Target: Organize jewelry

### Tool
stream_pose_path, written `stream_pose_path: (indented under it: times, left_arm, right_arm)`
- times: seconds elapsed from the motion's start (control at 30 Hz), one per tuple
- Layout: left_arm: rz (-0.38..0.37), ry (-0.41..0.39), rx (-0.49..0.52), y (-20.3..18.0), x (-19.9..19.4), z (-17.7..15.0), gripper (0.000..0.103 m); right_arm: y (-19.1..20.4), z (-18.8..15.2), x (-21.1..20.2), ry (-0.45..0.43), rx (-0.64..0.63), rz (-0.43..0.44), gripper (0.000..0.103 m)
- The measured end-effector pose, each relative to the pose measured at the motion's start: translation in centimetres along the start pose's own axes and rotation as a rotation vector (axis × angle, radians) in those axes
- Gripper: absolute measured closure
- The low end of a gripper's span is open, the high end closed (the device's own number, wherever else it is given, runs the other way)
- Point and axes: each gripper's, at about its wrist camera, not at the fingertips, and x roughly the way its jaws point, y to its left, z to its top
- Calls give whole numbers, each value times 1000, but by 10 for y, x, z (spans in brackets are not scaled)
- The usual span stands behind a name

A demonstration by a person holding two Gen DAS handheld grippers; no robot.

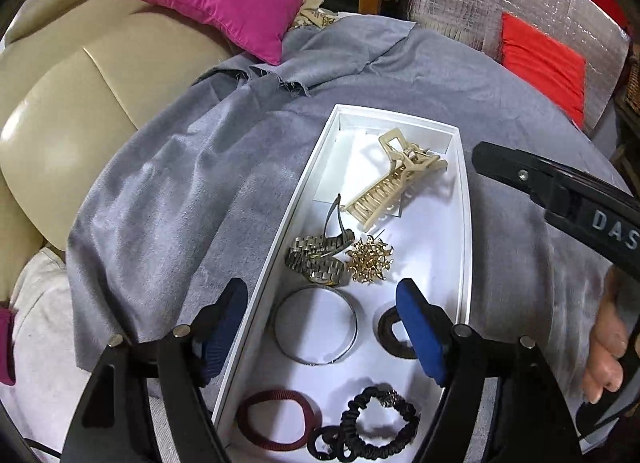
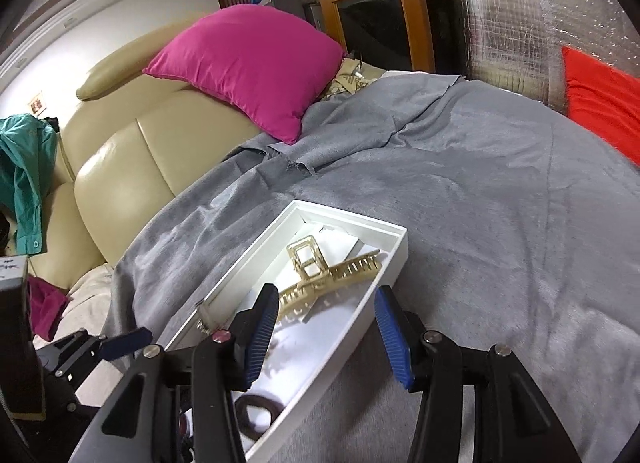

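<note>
A white tray lies on a grey cloth. It holds a cream claw clip, a metal watch, a gold brooch, a silver bangle, a brown hair tie, a maroon hair tie and black scrunchies. My left gripper is open above the tray's near half, over the bangle. My right gripper is open and empty, straddling the tray's right wall near the claw clip. The right gripper also shows in the left wrist view.
The grey cloth covers a wide surface. A beige leather sofa with a magenta cushion stands at the left. A red cushion and silver foil sheet are at the back right. A wooden cabinet stands behind.
</note>
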Motion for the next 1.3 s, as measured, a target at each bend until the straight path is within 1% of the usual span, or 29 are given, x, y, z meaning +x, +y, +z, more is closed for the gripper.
stream_pose_path:
  times: [0.17, 0.37, 0.53, 0.73, 0.83, 1.0, 1.07, 1.13, 1.27, 1.3]
  left_arm:
    - [8, -12, -7, -1, -11, -8, 25]
    - [56, -59, -25, -3, -39, -28, 24]
    - [70, -113, -56, -1, -73, -51, 21]
    - [111, -154, -47, 1, -121, -72, 20]
    - [131, -186, -40, 2, -145, -76, 20]
    - [207, -257, -28, -2, -192, -80, 17]
    - [206, -281, -29, -3, -210, -82, 14]
    - [211, -298, -39, -3, -223, -83, 14]
    - [215, -333, -68, -2, -251, -87, 13]
    - [224, -341, -76, -1, -258, -88, 13]
  right_arm:
    - [1, -10, -17, -7, 9, 1, 49]
    - [5, -28, -44, -5, 20, 14, 49]
    - [9, -45, -77, -9, 40, 29, 49]
    - [24, -62, -132, -53, 63, 59, 47]
    - [35, -68, -157, -72, 67, 72, 45]
    - [52, -77, -193, -81, 73, 75, 43]
    - [59, -82, -208, -91, 67, 65, 41]
    - [65, -86, -225, -107, 63, 67, 37]
    - [74, -92, -248, -118, 63, 58, 36]
    - [78, -94, -256, -128, 60, 46, 34]
